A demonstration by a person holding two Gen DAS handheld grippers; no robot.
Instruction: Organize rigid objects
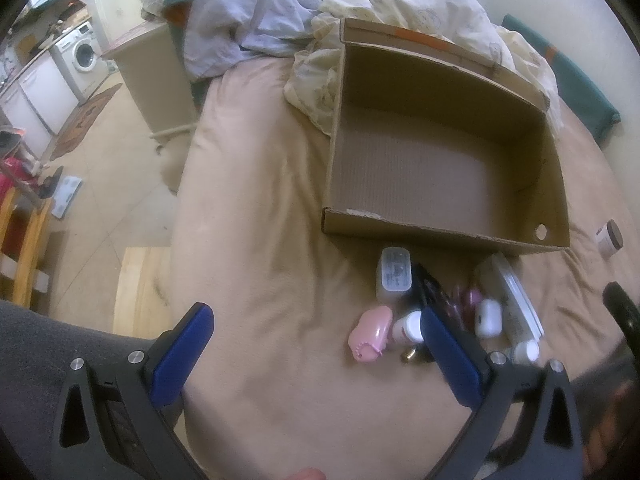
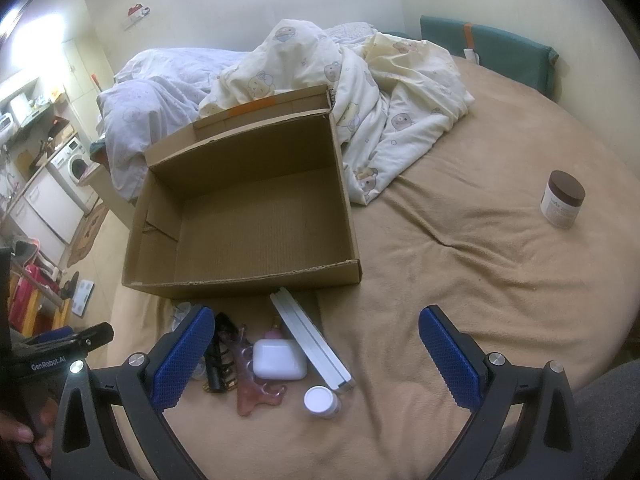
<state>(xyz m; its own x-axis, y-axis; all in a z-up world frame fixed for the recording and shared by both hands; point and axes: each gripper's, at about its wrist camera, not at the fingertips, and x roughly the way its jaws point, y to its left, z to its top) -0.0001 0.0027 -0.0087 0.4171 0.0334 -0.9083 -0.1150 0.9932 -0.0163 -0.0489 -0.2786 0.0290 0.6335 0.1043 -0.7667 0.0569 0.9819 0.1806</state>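
Cardboard box (image 2: 244,216) lies open on the bed (image 2: 480,280), small rigid items clustered against its near wall, including a white case (image 2: 280,360). Left gripper (image 1: 316,344) and right gripper (image 2: 316,344) both spread, holding nothing; a brown-lidded jar (image 2: 562,200) stands well apart.

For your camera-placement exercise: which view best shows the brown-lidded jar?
The right wrist view: the brown-lidded jar stands whole and unobstructed on the blanket. The left wrist view catches it small and distorted at the right edge.
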